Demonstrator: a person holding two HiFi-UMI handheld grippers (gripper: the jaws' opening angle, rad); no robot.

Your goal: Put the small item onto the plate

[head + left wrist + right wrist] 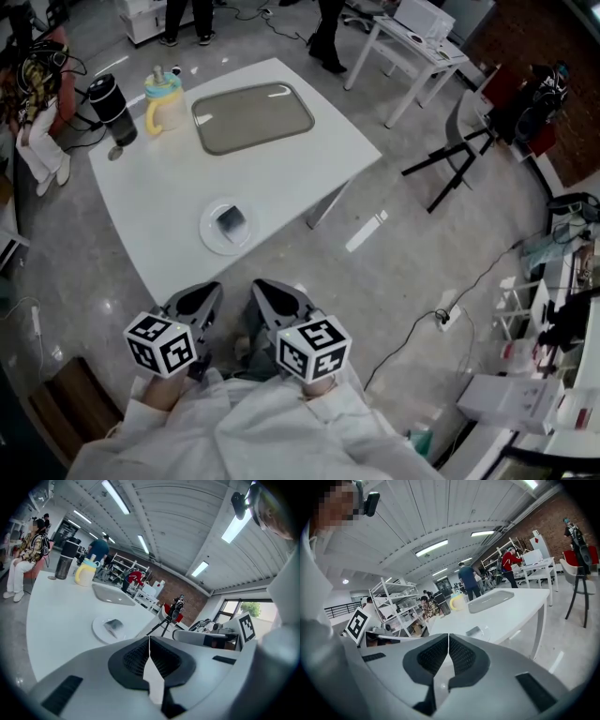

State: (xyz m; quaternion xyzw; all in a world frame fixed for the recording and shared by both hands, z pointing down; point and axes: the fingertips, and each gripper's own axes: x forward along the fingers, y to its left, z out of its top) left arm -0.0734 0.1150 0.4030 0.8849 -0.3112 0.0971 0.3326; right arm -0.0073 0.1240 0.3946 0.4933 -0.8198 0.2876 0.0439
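A small grey item (230, 220) lies on the round white plate (212, 236) near the front edge of the white table (281, 178). In the left gripper view the same item (112, 626) rests on the plate (101, 631); in the right gripper view the item (473, 631) shows just over the jaws. Both grippers are held close to my body, off the table's near edge. My left gripper (205, 293) is shut and empty, and so is my right gripper (264, 291). Their jaws meet with nothing between them in both gripper views.
A grey tray (252, 116) lies at the table's far side. A yellow mug with a lid (161, 101) and a black tumbler (112, 110) stand at the far left corner. A tripod stand (459, 155), another white table (412, 42), cables and people stand around.
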